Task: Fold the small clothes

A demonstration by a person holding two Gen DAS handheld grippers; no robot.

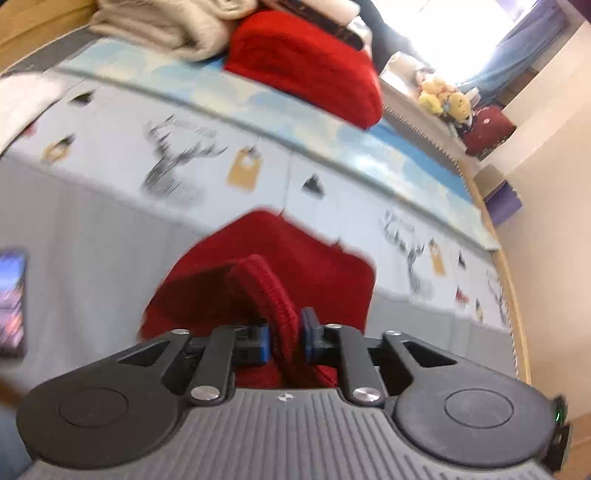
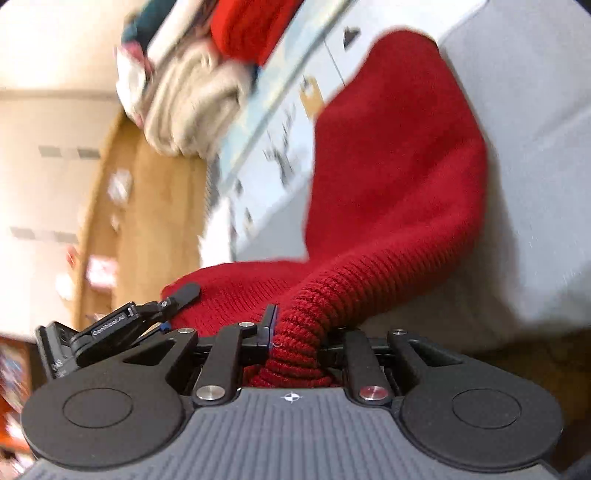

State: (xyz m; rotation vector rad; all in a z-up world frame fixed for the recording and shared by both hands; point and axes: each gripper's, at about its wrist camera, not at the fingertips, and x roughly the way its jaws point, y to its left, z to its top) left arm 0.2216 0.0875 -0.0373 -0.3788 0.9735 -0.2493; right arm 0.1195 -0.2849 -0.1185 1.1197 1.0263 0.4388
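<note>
A: Sweater (image 2: 391,177), red and knitted, is pinched at its ribbed hem by both claws, and the rest of it trails ahead of them over the grey sheet (image 2: 535,110). How is this step best done?

B: By judgement, the two held corners should be carried forward level and together, so that the hem is laid square over the far part. The knit is soft and stretchy; if one side is pulled harder, the fold would probably be skewed.

A: How is the left claw (image 1: 284,338) set?

B: Nearly closed, its blue pads (image 1: 308,332) pressed on a thick roll of ribbing gathered between them.

A: And the right claw (image 2: 301,332)?

B: Also clamped narrow on a bunched rib; one blue pad (image 2: 271,317) is seen at the left of the roll, the other is hidden by it. The left claw is seen just beside it, on the left.

A: What lies beyond?

B: A folded red garment (image 1: 306,66) and beige cloth (image 1: 173,26) are stacked well ahead of the claws, apart from the sweater.
</note>
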